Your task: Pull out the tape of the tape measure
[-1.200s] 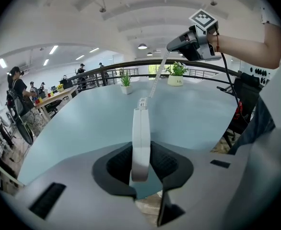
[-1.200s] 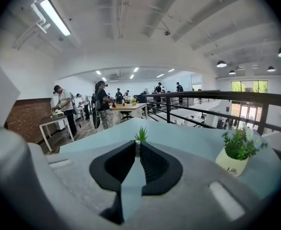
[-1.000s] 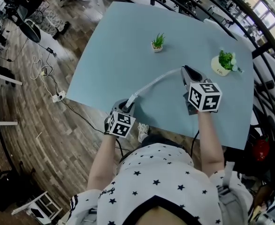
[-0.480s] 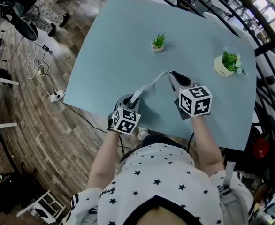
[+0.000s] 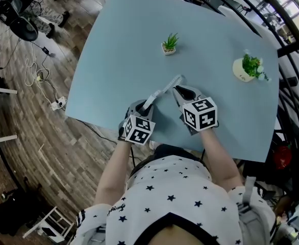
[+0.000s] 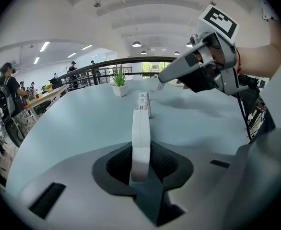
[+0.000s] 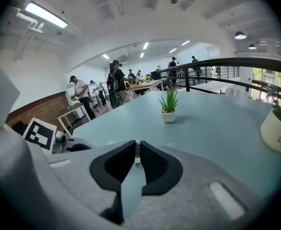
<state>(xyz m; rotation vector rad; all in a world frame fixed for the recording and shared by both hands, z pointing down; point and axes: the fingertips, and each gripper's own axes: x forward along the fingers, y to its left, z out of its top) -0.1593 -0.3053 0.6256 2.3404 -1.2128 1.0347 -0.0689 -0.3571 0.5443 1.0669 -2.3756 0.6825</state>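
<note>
My left gripper [image 5: 142,111] is shut on the white case of the tape measure [image 6: 140,138], which stands on edge between the dark pads near the blue table's [image 5: 119,45] front edge. The white tape [image 5: 165,91] runs from the case across the table, and its printed numbers show in the left gripper view [image 6: 144,103]. My right gripper [image 5: 175,89] is shut on the tape's end, seen as a thin white strip [image 7: 137,158] between its nearly closed pads. In the left gripper view the right gripper [image 6: 160,82] hangs just above the table, beyond the case.
A small potted plant [image 5: 169,45] stands mid-table beyond the grippers. A larger plant in a white pot [image 5: 246,68] sits at the right. A dark railing [image 7: 217,63] runs behind the table, with people beyond it. Cables lie on the wooden floor [image 5: 42,80] at the left.
The right gripper has come down and left toward the left gripper, still on the tape's end. The stretch of tape between the two is shorter. The left gripper has shifted slightly.
</note>
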